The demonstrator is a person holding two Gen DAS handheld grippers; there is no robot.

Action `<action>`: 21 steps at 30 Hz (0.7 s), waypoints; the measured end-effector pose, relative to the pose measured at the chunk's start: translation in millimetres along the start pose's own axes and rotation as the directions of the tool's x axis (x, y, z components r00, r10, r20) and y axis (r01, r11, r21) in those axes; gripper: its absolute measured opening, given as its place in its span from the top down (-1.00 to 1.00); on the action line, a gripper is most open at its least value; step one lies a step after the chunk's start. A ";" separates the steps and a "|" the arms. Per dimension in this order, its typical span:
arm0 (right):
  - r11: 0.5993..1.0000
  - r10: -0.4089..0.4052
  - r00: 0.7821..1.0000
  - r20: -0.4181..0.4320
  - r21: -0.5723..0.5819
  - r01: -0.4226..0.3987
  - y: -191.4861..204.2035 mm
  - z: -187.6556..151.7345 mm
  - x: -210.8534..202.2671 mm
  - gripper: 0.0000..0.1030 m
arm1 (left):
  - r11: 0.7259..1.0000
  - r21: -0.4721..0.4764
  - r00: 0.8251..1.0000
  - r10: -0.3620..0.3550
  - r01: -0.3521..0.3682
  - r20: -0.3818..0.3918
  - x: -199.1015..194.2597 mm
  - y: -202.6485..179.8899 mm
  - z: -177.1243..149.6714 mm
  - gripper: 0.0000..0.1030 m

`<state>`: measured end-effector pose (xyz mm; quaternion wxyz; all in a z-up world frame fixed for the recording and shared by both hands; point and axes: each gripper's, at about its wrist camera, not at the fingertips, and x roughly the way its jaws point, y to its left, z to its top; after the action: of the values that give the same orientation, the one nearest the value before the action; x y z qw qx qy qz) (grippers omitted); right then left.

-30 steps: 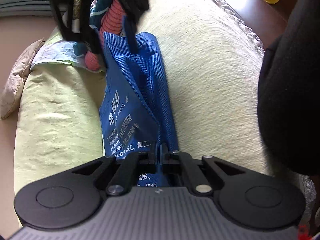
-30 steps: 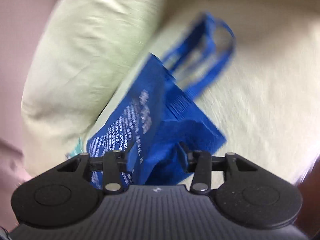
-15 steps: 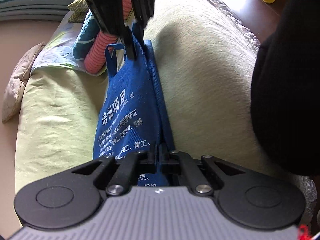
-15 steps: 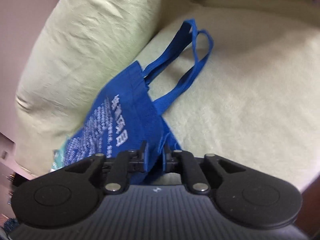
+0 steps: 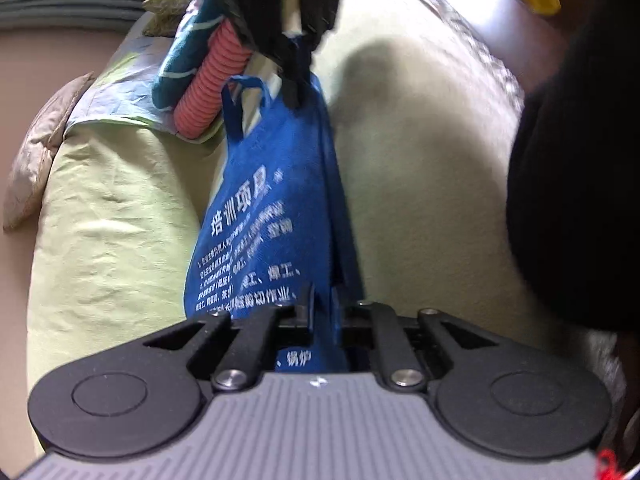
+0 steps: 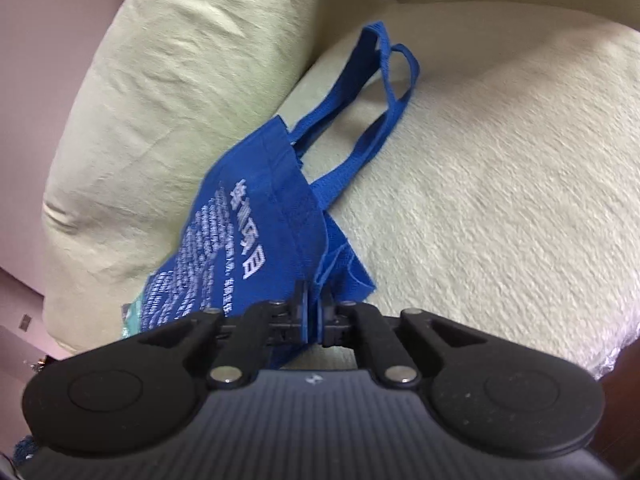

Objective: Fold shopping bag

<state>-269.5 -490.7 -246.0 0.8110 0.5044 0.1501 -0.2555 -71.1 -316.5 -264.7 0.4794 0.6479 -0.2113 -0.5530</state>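
Note:
A blue shopping bag point(image 5: 272, 216) with white print lies stretched along the sofa, where the seat meets the back cushion. My left gripper point(image 5: 324, 308) holds its near end; the jaws are opening a little, with blue cloth still filling the gap between them. At the far end my right gripper point(image 5: 294, 80) pinches the bag's top edge beside a handle loop point(image 5: 236, 104). In the right wrist view the right gripper point(image 6: 314, 312) has its jaws closing, pads pressed on a fold of the bag point(image 6: 240, 216). Both handles point(image 6: 384, 92) lie loose on the seat.
The cream seat cushion point(image 5: 420, 160) spreads to the right, the pale green back cushion point(image 5: 112, 220) to the left. A pink ribbed roll point(image 5: 208, 80) and patterned cloth sit behind the bag. A person's dark sleeve point(image 5: 580, 160) fills the right edge.
The right gripper's jaws have come together on the bag's top edge. The left gripper's jaws have parted slightly around the cloth. The left hand has stayed in place.

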 end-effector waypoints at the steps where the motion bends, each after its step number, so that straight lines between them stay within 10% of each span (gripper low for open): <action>1: 1.000 -0.004 1.000 -0.002 -0.018 0.004 0.7 0.8 -0.2 0.96 | 1.000 -0.020 1.000 -0.017 0.017 0.016 -3.6 1.9 1.5 0.99; 8: 0.951 -0.161 0.987 -0.004 -0.269 0.154 33.5 -0.5 3.5 0.82 | 0.997 -0.047 0.998 -0.057 0.059 0.033 -3.4 -1.9 2.5 1.00; 13: 0.790 -0.296 0.926 0.234 -0.485 0.375 93.3 0.2 -23.1 0.50 | 0.999 -0.016 0.998 -0.049 0.050 0.031 -3.6 -6.3 4.0 1.00; 21: 0.627 -0.258 0.959 0.119 -0.734 0.260 105.8 -46.7 22.4 0.83 | 0.998 -0.038 0.999 -0.039 0.039 0.015 -2.6 -9.4 5.9 1.00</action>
<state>-190.5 -416.7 -199.7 0.9003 0.1030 0.3108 -0.2867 -79.7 -312.4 -271.0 0.4793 0.6384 -0.1913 -0.5710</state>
